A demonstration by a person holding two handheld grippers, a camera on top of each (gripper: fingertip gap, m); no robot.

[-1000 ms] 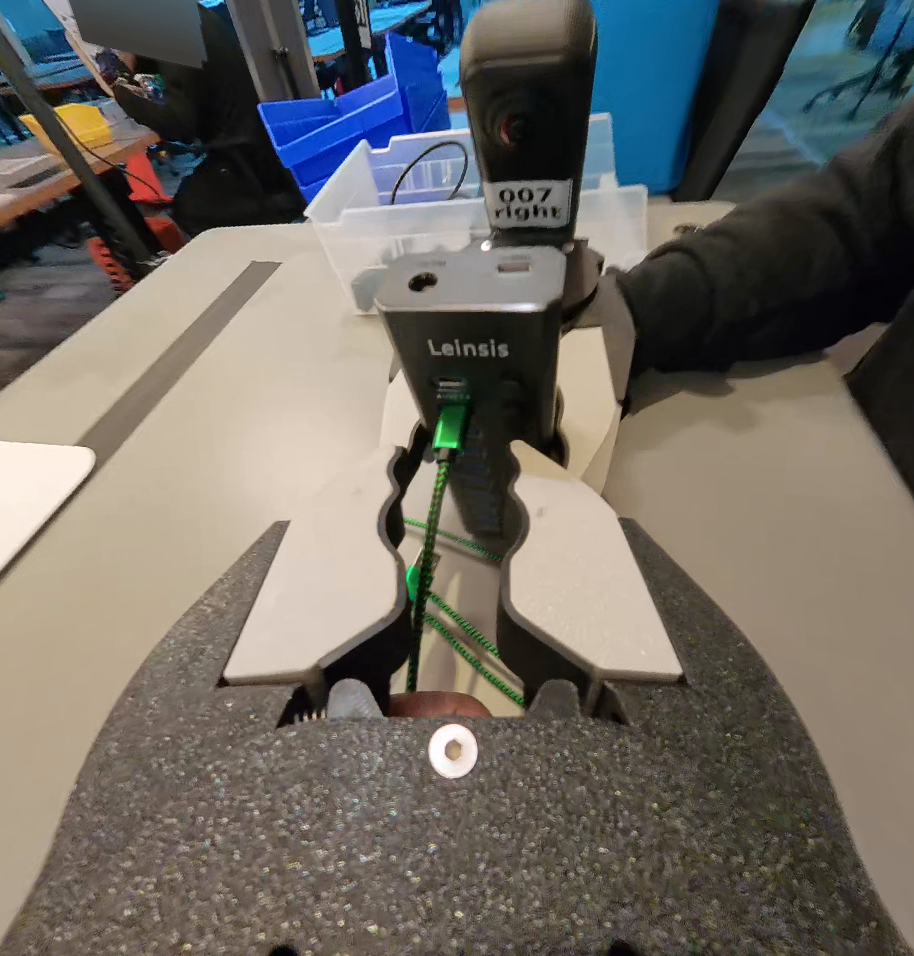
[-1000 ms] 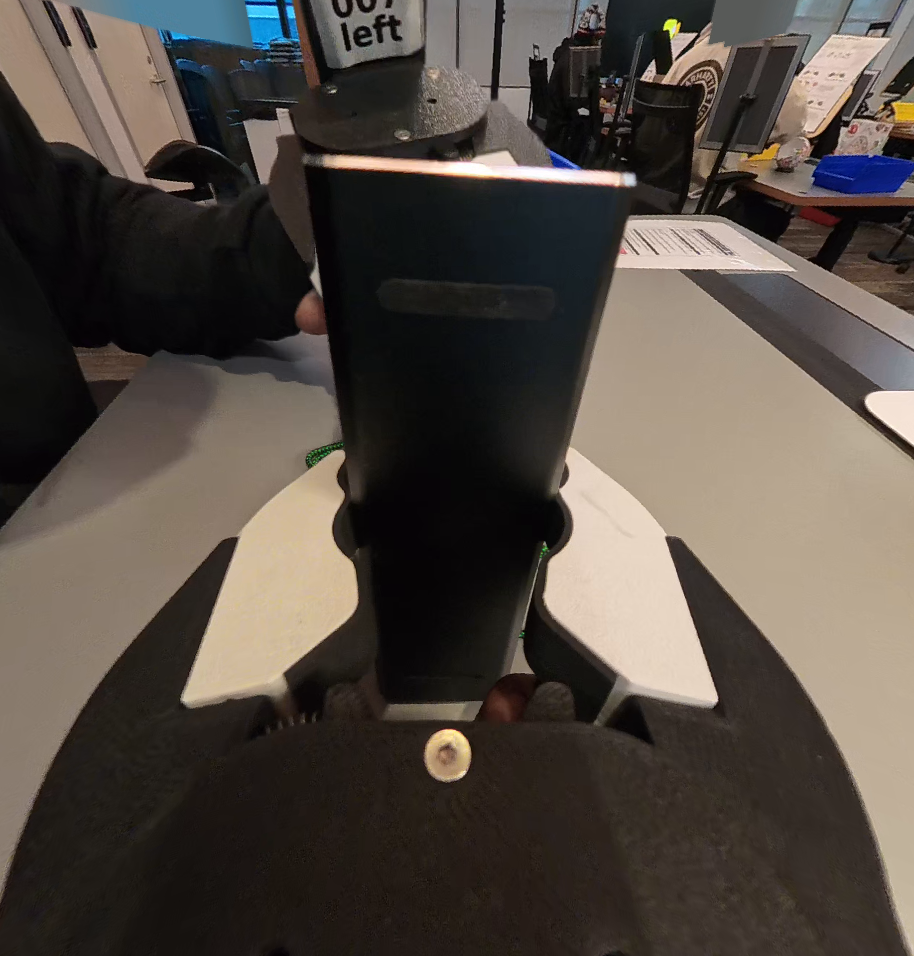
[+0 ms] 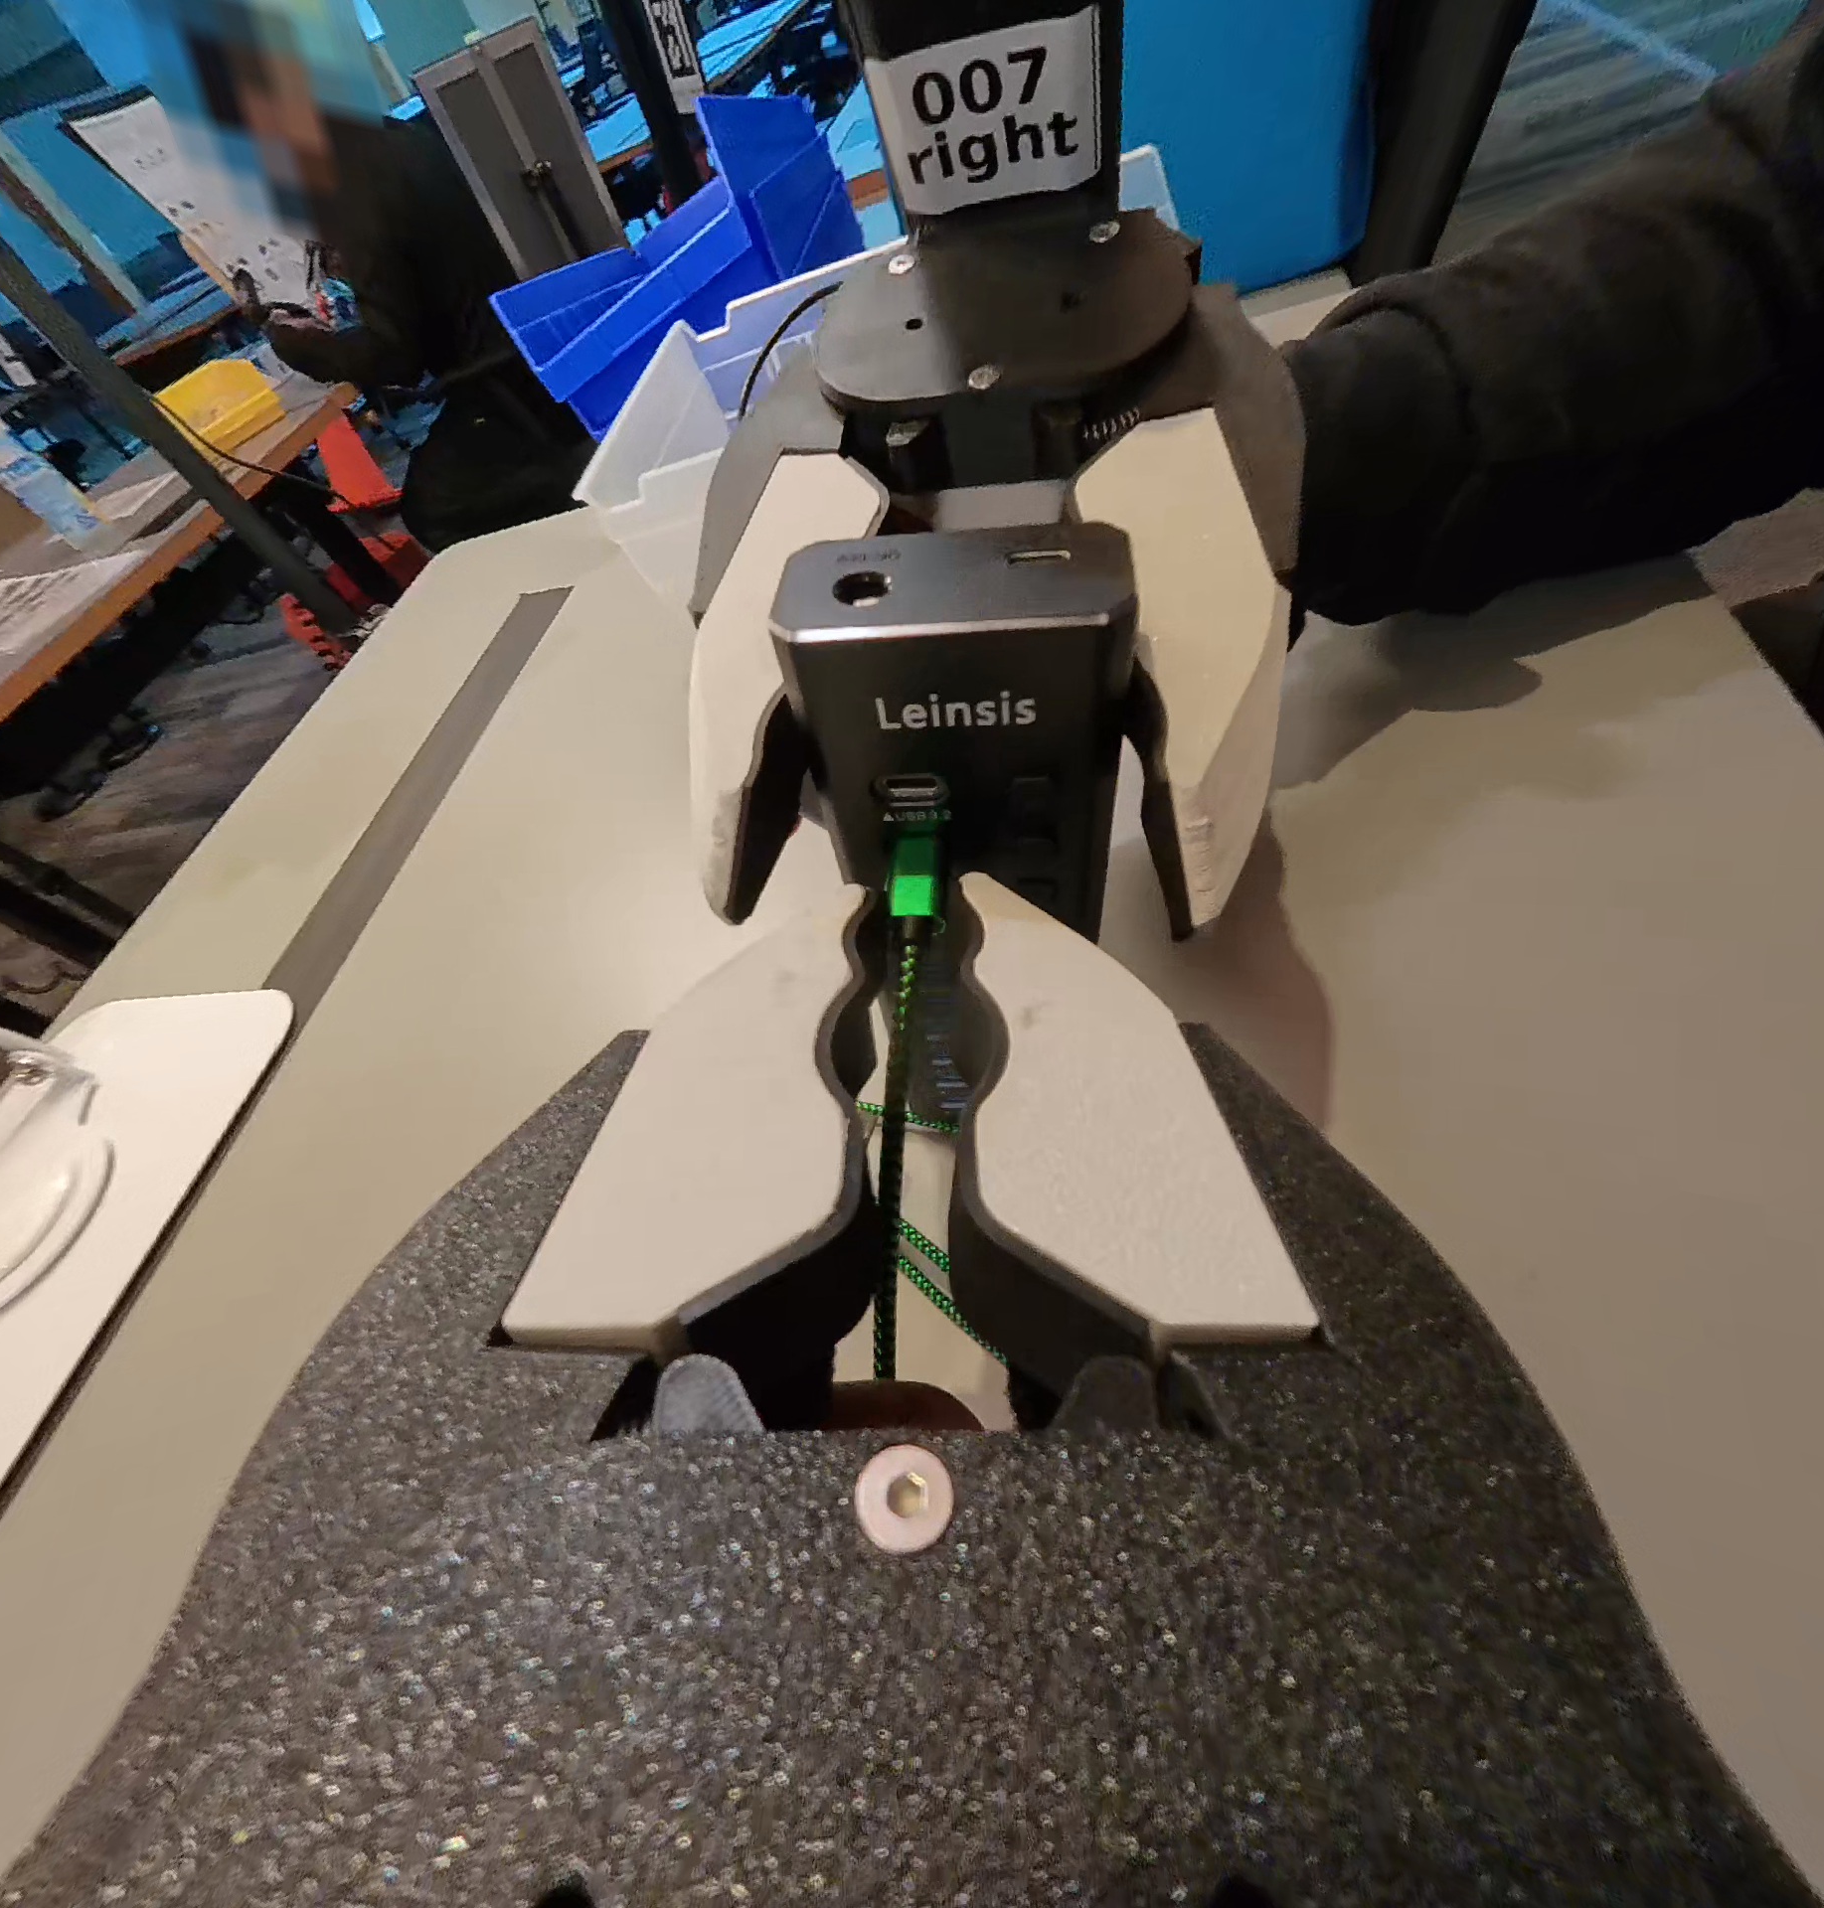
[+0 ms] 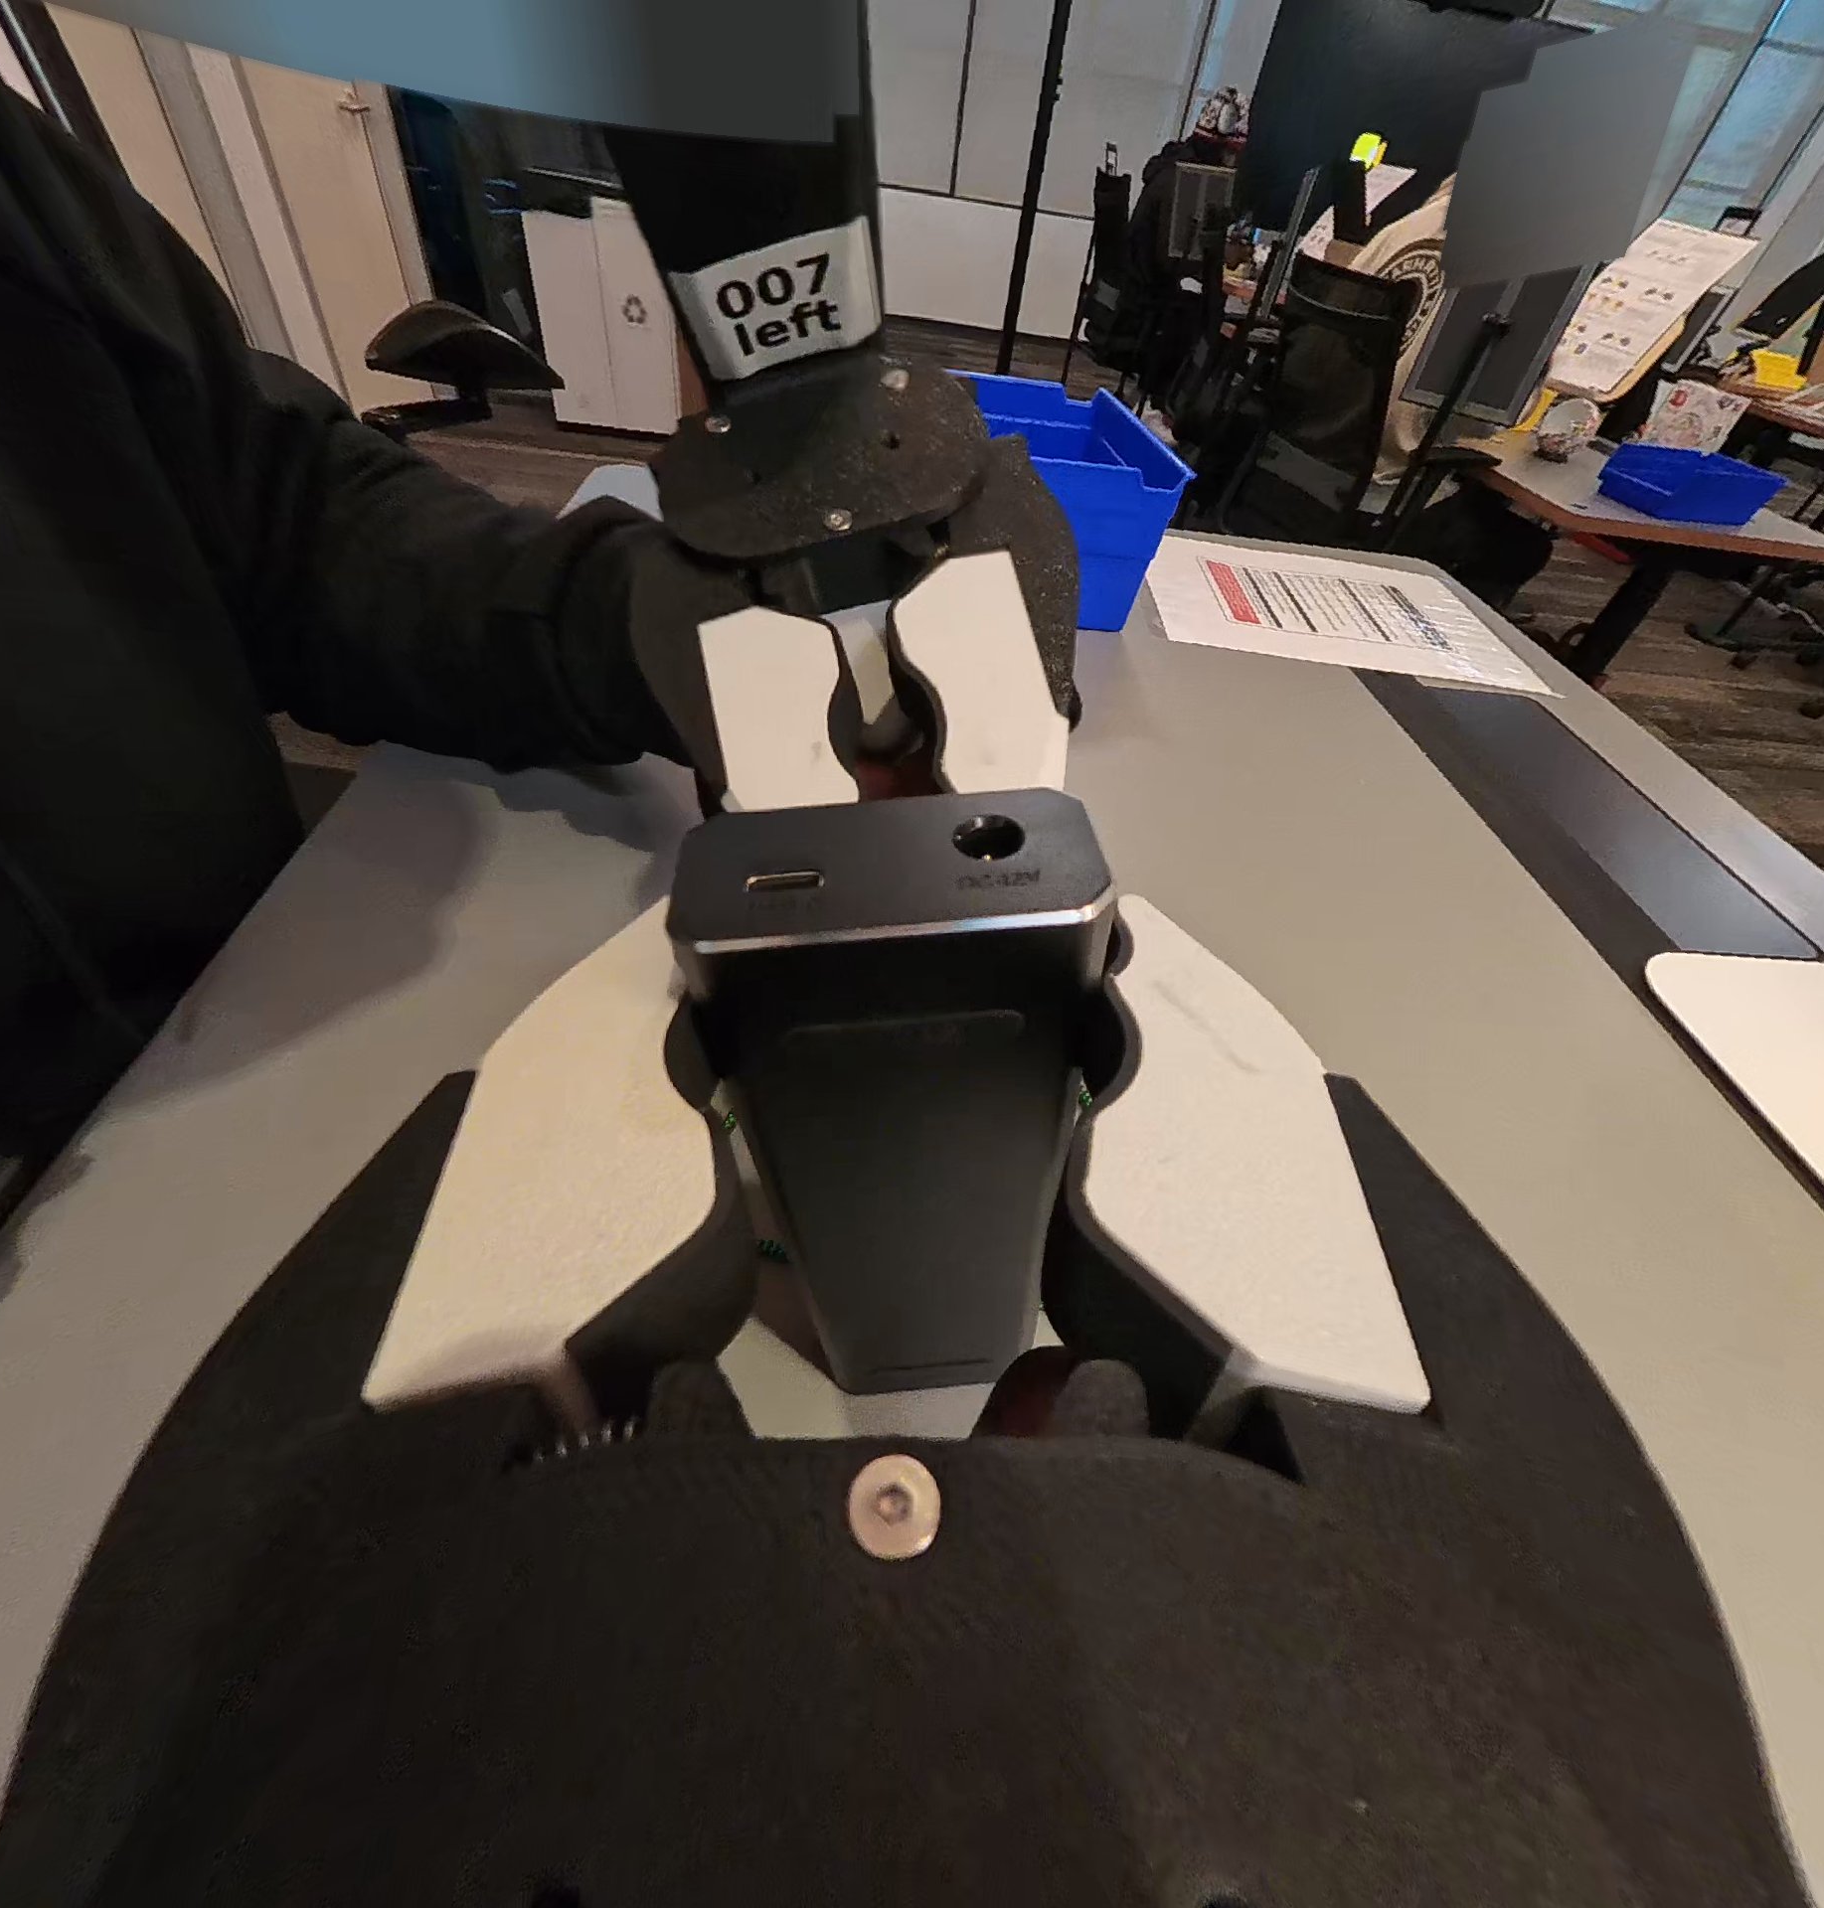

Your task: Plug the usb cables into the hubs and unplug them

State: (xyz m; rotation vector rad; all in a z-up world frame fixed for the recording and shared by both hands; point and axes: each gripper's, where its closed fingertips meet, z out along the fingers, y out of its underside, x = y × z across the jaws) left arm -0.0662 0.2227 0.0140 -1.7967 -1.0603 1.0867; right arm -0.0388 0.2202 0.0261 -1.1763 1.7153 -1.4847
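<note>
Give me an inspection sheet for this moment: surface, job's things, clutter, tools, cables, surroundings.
Surface: grey table with a dark strip along one side.
Job's things: black hub standing upright, green plug seated in its front port.
Clutter: white pad with a clear dome on it; printed sheet on the far corner; clear bin at the table's edge.
Tools: left tool closed around the green plug; right tool clamped on the hub's sides.
Cables: green braided cable runs from the plug back between the left tool's fingers, loops lying on the table.
Surroundings: blue bins, other desks, people seated at them.
</note>
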